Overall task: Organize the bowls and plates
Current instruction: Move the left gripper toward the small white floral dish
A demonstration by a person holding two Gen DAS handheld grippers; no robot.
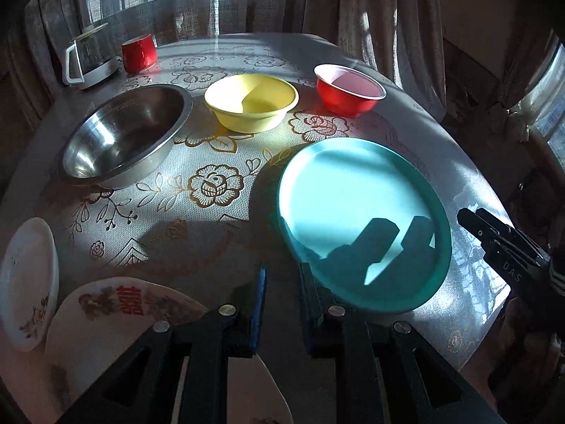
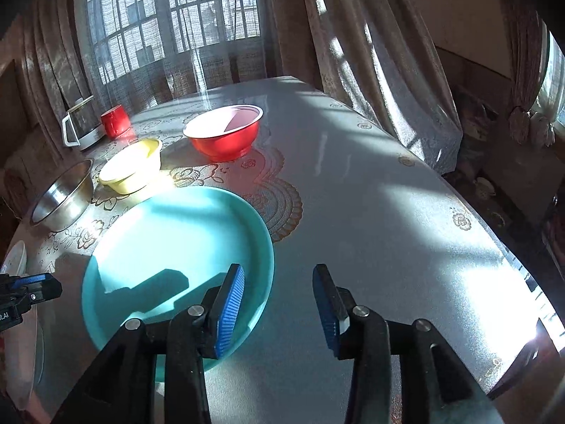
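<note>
Table: wide bare stretch ahead and right of the right gripper, jaws apart with nothing between; edge falls off at right. Teal plate lies flat under its left finger, rim between the jaws. Left gripper near-closed, empty; steel bowl, yellow bowl, red bowl lined up ahead, two white plates left.
</note>
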